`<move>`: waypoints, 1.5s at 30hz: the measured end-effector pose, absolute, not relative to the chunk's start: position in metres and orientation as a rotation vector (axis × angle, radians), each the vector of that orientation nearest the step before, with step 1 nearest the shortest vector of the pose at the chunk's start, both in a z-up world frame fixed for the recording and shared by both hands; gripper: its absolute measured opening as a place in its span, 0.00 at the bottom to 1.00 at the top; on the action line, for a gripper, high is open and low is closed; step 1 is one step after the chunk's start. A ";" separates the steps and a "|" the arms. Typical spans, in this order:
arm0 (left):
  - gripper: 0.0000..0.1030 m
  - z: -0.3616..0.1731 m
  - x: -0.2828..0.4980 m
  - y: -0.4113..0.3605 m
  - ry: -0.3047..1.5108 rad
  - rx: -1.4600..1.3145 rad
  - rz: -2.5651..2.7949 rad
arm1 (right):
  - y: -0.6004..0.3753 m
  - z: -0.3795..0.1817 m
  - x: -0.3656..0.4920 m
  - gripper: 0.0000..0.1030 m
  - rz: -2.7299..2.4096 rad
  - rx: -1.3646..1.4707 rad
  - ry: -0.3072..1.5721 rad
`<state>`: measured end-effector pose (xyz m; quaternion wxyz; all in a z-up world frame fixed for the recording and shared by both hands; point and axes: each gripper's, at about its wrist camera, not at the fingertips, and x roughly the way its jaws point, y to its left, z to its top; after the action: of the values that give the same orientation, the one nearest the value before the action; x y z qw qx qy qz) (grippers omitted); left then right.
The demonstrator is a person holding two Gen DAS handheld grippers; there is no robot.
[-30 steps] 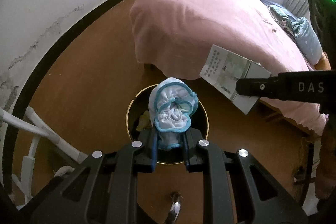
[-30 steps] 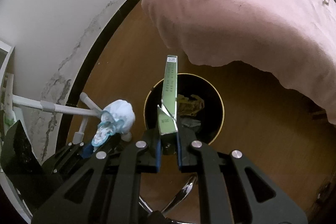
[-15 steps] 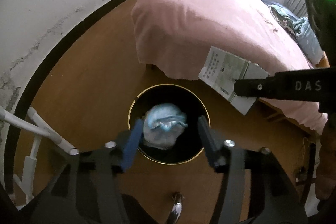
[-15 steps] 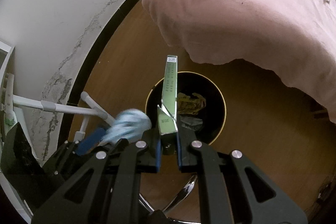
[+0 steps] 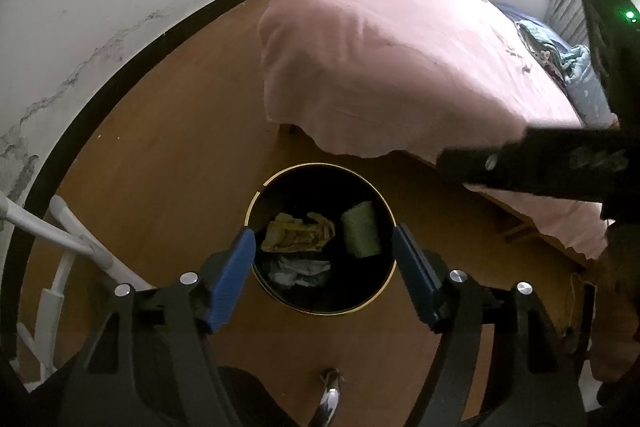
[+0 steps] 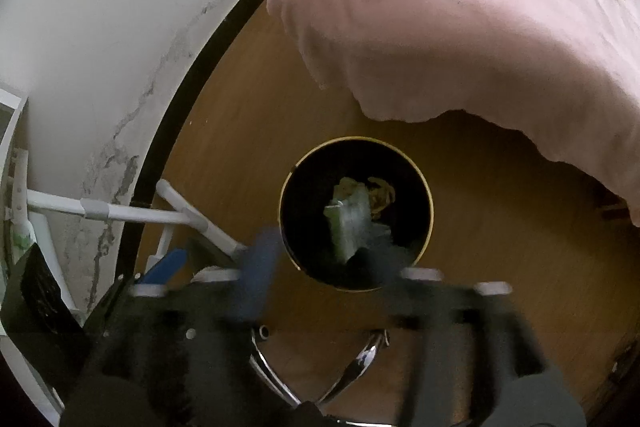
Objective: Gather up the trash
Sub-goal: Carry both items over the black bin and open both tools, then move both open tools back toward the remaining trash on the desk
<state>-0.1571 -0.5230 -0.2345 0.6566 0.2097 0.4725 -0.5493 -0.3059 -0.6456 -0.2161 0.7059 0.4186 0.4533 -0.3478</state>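
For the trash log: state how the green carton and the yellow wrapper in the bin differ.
The green carton is boxy; the yellow wrapper is crumpled and irregular. In the left wrist view the carton shows on the right, the wrapper left of it. Both are inside the black bin.

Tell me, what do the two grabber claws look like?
Both are black plastic frames with shiny silver screw heads. The left gripper has two ridged blue fingertips. The right gripper is blurry, but one blue fingertip shows. From the side it carries pale lettering, too smeared to read.
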 end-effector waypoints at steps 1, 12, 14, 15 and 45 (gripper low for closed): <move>0.69 -0.234 -0.157 -0.522 1.068 0.472 -1.244 | -0.646 -0.213 -0.308 0.70 -0.781 0.926 0.995; 0.90 -0.149 -0.172 -0.485 0.885 0.499 -1.293 | -0.627 -0.145 -0.312 0.82 -0.955 0.624 0.876; 0.91 -0.113 -0.177 -0.462 0.818 0.513 -1.330 | -0.615 -0.129 -0.305 0.85 -0.939 0.579 0.849; 0.92 -0.092 -0.177 -0.447 0.775 0.530 -1.338 | -0.607 -0.121 -0.299 0.85 -0.919 0.562 0.840; 0.93 -0.010 0.065 0.049 0.879 0.106 -0.320 | -0.234 -0.048 0.091 0.64 0.332 -0.088 1.030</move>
<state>0.0650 0.0492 -0.0100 0.8913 0.0509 0.4233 -0.1542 0.0912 -0.2343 -0.0478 0.8563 -0.0419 0.4899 0.1579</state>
